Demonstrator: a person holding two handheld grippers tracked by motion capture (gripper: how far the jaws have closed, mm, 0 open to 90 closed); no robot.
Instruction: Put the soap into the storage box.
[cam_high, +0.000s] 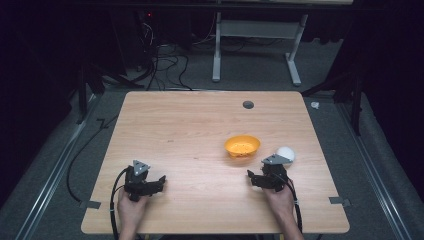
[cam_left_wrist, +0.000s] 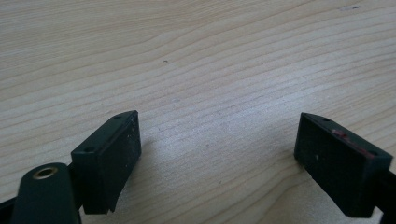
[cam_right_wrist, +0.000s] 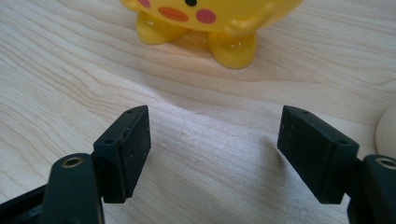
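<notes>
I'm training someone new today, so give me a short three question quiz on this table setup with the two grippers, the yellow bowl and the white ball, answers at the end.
1. True or false: the left gripper holds the white ball.
2. Which gripper is nearer the yellow bowl? A) left B) right
3. Fill in: seen from the right gripper, the bowl stands on small yellow ____.

Key
1. False. The left gripper's jaws stand open over bare table; the ball lies on the table by the right gripper.
2. B. The bowl sits just ahead of the right gripper's open jaws.
3. Feet. The bowl also has pink cheek spots and is shaped like a cartoon figure.
</notes>
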